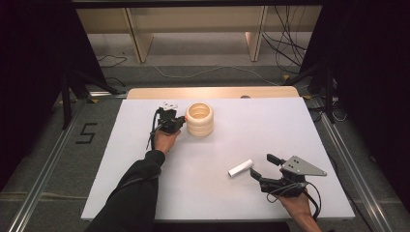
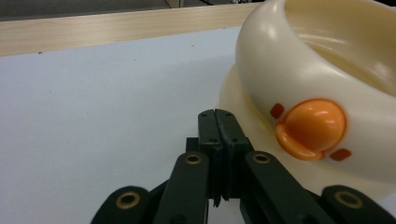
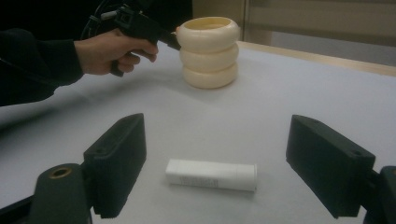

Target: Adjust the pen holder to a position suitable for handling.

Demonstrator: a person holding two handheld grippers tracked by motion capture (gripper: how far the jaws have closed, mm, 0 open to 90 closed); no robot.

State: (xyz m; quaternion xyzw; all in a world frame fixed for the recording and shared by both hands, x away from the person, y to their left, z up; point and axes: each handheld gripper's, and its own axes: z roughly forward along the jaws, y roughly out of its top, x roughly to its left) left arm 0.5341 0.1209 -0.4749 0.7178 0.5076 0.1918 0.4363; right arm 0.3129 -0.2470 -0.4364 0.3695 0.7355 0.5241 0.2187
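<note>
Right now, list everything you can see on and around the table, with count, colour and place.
ring holder: one, cream, three stacked rings with an orange knob on the side, far left-middle of the table.
stick: one, white, lying flat at the near right of the table, between the open jaws of the right tool.
table: one, white top with a pale wood strip along the far edge.
cables: several, dark and white, on the floor behind the table.
left tool: one, black, jaws shut, tip at the ring holder's side.
right tool: one, black with a grey plate, jaws open.
sleeve: one, black, on the left arm.
</note>
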